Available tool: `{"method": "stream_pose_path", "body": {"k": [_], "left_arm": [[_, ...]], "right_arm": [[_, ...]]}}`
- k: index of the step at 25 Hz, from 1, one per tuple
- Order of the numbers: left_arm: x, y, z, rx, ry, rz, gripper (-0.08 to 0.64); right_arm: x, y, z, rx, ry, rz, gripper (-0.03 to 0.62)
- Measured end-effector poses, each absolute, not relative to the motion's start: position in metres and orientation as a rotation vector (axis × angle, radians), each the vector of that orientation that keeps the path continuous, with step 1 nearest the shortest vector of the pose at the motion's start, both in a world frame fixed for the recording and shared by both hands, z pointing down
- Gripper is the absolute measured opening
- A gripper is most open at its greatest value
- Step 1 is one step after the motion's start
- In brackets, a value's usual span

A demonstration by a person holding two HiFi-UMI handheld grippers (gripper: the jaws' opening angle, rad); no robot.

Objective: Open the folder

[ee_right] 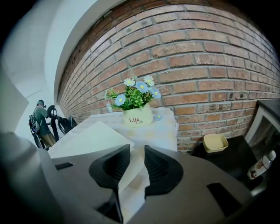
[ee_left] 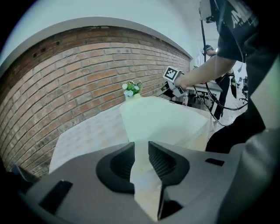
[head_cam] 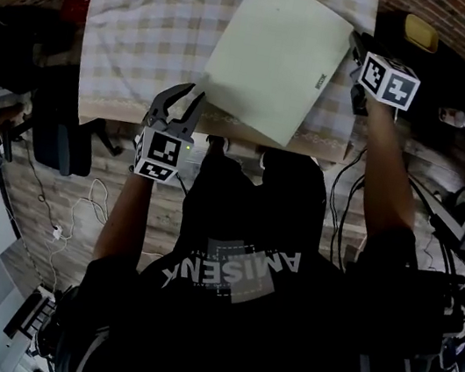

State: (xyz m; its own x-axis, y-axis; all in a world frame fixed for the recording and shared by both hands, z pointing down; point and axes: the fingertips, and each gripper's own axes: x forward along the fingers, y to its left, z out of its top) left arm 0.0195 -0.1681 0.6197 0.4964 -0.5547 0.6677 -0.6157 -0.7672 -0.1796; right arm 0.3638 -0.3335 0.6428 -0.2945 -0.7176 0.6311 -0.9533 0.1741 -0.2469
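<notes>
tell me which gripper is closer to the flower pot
Right. The right gripper is at the far corner of the folder, with the flower pot just beyond; the left gripper is at the folder's near corner, farther off.

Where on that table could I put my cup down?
The checked cloth is bare across its left half, from the table's left edge to the folder. The right half is crowded: the folder fills it, the left tool at its left corner, the right tool at its right corner, a flower pot behind.

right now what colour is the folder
The folder is plain pale cream; the head view shows it best.
</notes>
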Motion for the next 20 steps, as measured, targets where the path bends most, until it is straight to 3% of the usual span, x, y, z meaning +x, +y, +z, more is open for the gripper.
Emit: {"method": "stream_pose_path", "body": {"k": [7,20], "left_arm": [[0.012,-0.155,0.633,2.761,-0.949,1.327,0.156],[0.030,-0.160,0.629,2.910,-0.772,1.818,0.170]], "right_arm": [[0.363,-0.334,0.641,1.571,-2.088,0.870,0.133],[0.358,-0.332,0.643,1.511,-2.078,0.905,0.097]]}}
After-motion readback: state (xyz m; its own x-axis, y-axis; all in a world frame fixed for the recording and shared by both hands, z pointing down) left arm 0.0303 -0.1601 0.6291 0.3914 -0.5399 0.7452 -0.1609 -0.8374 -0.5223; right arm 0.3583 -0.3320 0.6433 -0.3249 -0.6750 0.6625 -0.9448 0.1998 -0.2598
